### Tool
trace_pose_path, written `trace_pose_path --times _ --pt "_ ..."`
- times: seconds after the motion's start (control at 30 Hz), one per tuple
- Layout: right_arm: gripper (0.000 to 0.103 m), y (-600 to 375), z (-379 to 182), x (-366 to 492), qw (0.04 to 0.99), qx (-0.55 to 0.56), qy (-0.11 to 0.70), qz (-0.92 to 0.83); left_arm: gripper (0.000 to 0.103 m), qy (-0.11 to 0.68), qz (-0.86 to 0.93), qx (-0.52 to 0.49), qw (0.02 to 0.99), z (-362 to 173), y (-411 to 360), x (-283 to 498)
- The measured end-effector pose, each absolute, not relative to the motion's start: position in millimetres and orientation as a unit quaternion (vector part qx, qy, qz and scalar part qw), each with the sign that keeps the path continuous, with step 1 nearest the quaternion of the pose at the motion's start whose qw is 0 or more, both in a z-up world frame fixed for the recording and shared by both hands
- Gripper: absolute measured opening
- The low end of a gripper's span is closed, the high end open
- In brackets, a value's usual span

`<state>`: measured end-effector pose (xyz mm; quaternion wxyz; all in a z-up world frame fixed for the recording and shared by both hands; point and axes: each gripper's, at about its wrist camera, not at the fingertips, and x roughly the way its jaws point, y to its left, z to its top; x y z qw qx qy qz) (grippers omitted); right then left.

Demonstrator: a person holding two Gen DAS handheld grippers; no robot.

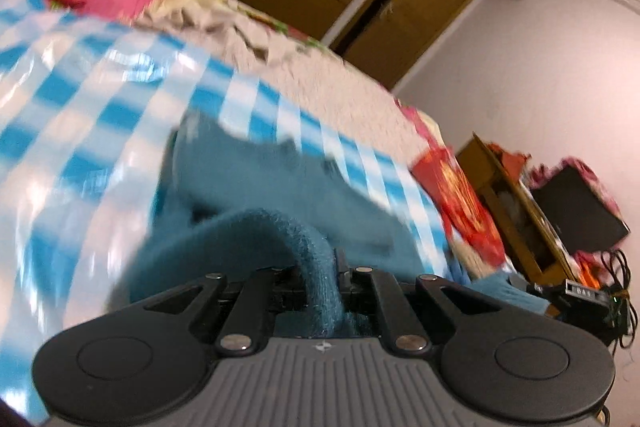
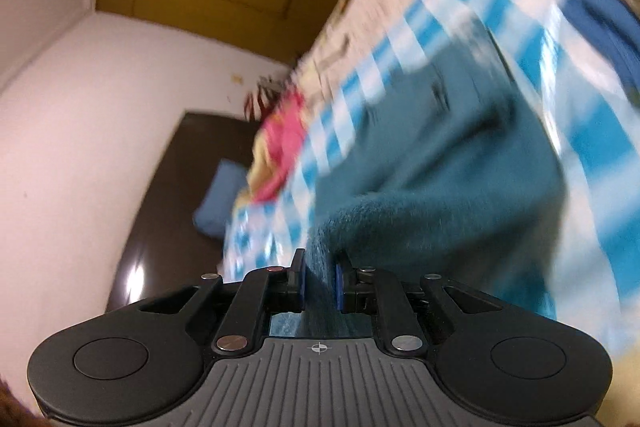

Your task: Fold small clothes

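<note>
Both grippers — left [image 1: 320,275], right [image 2: 320,279] — clamped on teal garment [image 1: 256,183].

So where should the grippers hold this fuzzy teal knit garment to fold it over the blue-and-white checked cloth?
By its thick rolled edge, where both already have it. The left gripper and right gripper are each shut on a bunched fold of the fuzzy teal knit garment, coming from the near side. The rest trails away across the blue-and-white checked cloth, so near-edge holds probably suit lifting it forward. Blur hides finer detail.
</note>
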<state>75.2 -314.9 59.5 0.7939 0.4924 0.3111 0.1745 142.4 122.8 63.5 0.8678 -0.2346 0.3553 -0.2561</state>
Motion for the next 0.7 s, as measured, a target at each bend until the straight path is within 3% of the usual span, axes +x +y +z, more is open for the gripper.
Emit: trace_pose_path --times 0.13,0.3,0.47,0.7 --pt "0.014 -330.0 58.1 140.4 0.808 0.493 0.289 0.143 0.02 0.35 -0.224 -0.228 0.881 56.3 116.1 219.2" --pt "0.014 -337.9 28.4 225.2 0.822 0.478 0.299 0.072 0.02 0.377 -0.165 -0.228 0.883 9.4 106.2 297.6" --pt "0.014 -332.2 -11.0 281.1 0.823 0.465 0.325 0.029 0.021 0.396 -0.133 -0.227 0.88 -27.9 99.7 322.1" --pt "0.021 -345.7 -25.6 287.5 0.784 0.527 0.325 0.033 0.025 0.409 -0.13 -0.289 0.855 -22.1 115.5 325.9"
